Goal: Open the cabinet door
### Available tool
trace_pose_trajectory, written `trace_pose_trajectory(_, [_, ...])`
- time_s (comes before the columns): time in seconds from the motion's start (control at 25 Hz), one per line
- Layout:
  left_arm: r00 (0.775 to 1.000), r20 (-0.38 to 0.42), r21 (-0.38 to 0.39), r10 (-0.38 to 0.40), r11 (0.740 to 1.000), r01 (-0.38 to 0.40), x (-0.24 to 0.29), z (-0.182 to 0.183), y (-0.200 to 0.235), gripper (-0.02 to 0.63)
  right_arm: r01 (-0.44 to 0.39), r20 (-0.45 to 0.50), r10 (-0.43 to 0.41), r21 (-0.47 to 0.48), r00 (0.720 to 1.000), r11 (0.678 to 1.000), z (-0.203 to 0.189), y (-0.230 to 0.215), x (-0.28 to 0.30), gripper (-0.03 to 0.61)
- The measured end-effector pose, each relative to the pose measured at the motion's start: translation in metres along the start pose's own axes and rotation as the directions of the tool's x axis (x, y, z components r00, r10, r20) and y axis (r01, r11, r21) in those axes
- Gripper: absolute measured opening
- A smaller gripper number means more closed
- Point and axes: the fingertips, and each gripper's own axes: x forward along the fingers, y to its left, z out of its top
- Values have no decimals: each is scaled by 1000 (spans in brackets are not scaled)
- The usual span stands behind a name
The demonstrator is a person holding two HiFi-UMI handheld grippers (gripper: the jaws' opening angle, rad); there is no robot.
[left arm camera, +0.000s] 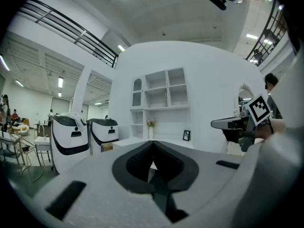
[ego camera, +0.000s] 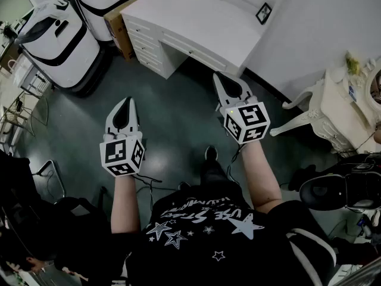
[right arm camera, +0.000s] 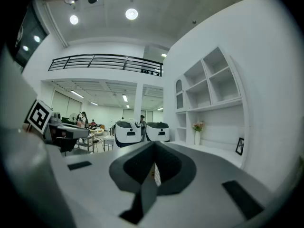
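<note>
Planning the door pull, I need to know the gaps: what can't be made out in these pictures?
- Head view: the handles on the white desk fronts are too small, so door or drawer is unclear.
- Left gripper view: the desk front is hidden behind the left hand-held gripper.
- Right gripper view: the same, behind the right hand-held gripper.
- Picture frame: its image is too small.

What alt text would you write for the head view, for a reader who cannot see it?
Seen from above, a person holds a left gripper and a right gripper level over a dark green floor, both shut and empty, pointing toward a white desk with drawers. Two white machines stand at upper left.
</note>
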Motion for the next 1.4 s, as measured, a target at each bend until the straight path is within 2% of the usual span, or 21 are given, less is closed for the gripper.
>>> trace_pose_trajectory(0.36, [1000, -14, 20, -17, 1000, 17, 4, -9, -3, 8, -9, -35, 9, 10, 999, 1000, -16, 6, -2, 6])
trace_pose_trajectory(0.6, [1000, -22, 2, -2, 1000, 2, 36, -14, 1, 8, -13, -27, 14, 18, 1000, 1000, -19, -18, 19, 6])
trace_pose_trajectory(0.8, [998, 22, 22, 61, 998, -61, 75, -10, 18, 9, -62, 15, 61, 44, 998, 997, -20, -47, 67, 6])
trace_pose_trajectory(0.96, [986, 87, 35, 145, 988, -148, 108, 17, 43, 11, -101, 43, 99, 49, 994, 994, -9, -75, 115, 6])
trace_pose_trajectory(1.0, [982, 104, 29, 157, 986, -161, 117, 25, 48, 42, -114, 49, 111, 48, 993, 992, -4, -81, 125, 6])
trace_pose_trajectory(1.04, [979, 121, 23, 164, 986, -168, 125, 34, 51, 191, -128, 55, 125, 46, 991, 991, 1, -87, 136, 6])
trace_pose_trajectory(1.08, [976, 135, 18, 171, 984, -175, 134, 41, 54, 266, -143, 61, 140, 43, 988, 989, 6, -93, 146, 6])
trace_pose_trajectory(1.16, [968, 157, 24, 197, 979, -203, 150, 52, 60, 309, -174, 69, 171, 34, 983, 984, 12, -105, 167, 6])
trace_pose_trajectory(1.28, [957, 181, 30, 226, 972, -235, 171, 61, 65, 418, -208, 64, 206, 30, 976, 978, 11, -119, 196, 6])
trace_pose_trajectory(1.4, [959, 174, 25, 225, 972, -233, 193, 62, 70, 451, -222, 61, 220, 31, 974, 975, 10, -128, 223, 6])
